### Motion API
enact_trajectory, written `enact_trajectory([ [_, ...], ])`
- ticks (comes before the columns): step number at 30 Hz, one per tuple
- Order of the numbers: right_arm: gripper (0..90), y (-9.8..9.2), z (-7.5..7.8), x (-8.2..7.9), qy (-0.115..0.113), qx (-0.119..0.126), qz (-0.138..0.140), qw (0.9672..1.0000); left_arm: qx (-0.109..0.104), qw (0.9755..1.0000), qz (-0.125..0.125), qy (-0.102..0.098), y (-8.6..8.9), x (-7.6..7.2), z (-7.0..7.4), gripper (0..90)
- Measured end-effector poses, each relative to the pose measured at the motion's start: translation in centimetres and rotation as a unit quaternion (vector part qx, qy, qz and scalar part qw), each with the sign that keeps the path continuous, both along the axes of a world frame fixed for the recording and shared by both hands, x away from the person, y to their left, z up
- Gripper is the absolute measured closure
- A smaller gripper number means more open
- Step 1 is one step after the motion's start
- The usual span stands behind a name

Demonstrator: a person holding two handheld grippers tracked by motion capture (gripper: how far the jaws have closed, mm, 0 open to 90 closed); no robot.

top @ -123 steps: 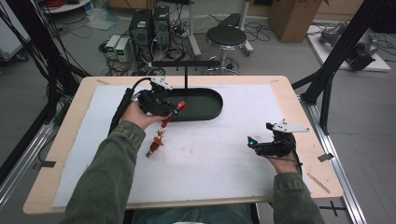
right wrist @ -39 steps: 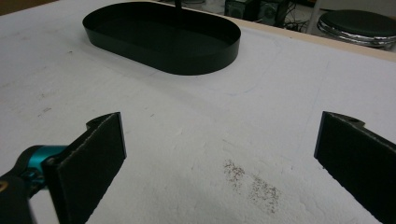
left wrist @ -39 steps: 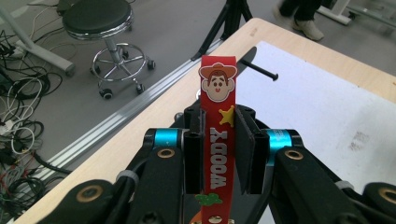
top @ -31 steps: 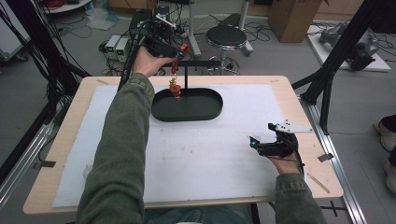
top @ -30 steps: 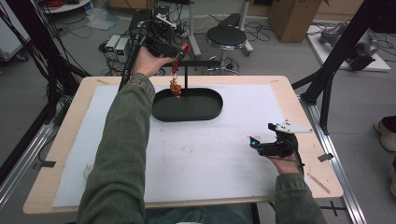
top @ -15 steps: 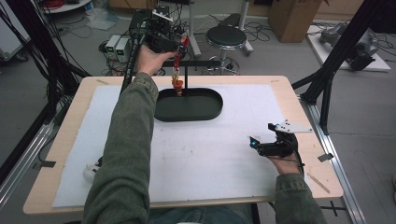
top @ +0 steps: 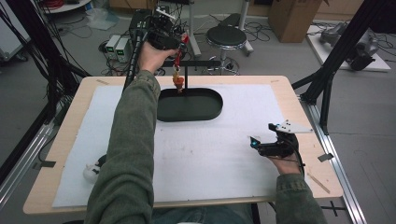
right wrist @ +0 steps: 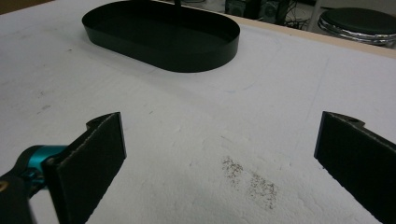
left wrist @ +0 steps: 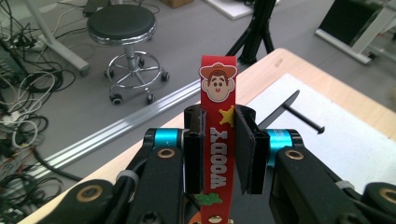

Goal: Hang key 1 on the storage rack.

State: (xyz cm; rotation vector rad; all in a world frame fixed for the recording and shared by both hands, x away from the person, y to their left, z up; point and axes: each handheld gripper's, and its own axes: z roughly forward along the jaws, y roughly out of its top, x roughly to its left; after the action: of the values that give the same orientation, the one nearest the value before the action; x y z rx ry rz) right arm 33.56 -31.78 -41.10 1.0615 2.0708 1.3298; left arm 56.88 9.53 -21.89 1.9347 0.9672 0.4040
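Left tongs (left wrist: pixel 219 154) clamped on the red Woody strap (left wrist: pixel 217 140), pads pressing its flat faces from both sides. In the left gripper view the strap's long axis runs straight up between the jaws, the cartoon-head end sticking out past the fingertips, lettering reading along the length. In the high view the left tongs (top: pixel 180 44) are raised beyond the far edge of the worktop (top: pixel 299 93); the strap (top: pixel 178 58) hangs roughly vertical below them, with an orange charm (top: pixel 178 81) at its low end. The charm sits just beside the upright post (top: pixel 185 77) of the black stand, under its horizontal bar (top: pixel 198 63) and above the far rim of the black oval tray (top: pixel 189 114). Touching the post or not: cannot tell.

Right tongs (top: pixel 254 143) rest low on the white mat (top: pixel 210 158) at the near right, well apart from strap and tray. In the right gripper view the right tongs (right wrist: pixel 219 149) gape wide, nothing between them, tray (right wrist: pixel 161 49) ahead.
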Motion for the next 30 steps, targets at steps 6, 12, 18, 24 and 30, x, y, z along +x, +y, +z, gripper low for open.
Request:
enact_trajectory([
  [6, 1.2, 0.0, 0.0, 0.0, 0.000, 0.001, 0.001, 1.0000, 0.002, 0.9999, 0.006, -0.009, 0.5, -0.4, 0.3, 50.3],
  [12, 1.2, 0.0, 0.0, 0.0, -0.001, 0.001, 0.002, 1.0000, 0.013, 0.9988, 0.028, -0.038, 1.0, -1.5, 0.7, 9.0],
  [18, 1.2, 0.1, 0.0, 0.0, -0.001, 0.001, 0.002, 1.0000, -0.004, 0.9996, 0.010, -0.025, 1.8, -2.0, 0.8, 1.7],
  [24, 1.2, 0.1, 0.0, 0.0, -0.001, 0.002, 0.001, 1.0000, 0.000, 0.9996, 0.007, -0.028, 2.5, -3.0, 1.4, 1.7],
  [30, 1.2, 0.1, 0.0, -0.1, 0.000, 0.001, 0.000, 1.0000, -0.001, 0.9992, 0.015, -0.037, 3.5, -4.1, 1.7, 1.7],
])
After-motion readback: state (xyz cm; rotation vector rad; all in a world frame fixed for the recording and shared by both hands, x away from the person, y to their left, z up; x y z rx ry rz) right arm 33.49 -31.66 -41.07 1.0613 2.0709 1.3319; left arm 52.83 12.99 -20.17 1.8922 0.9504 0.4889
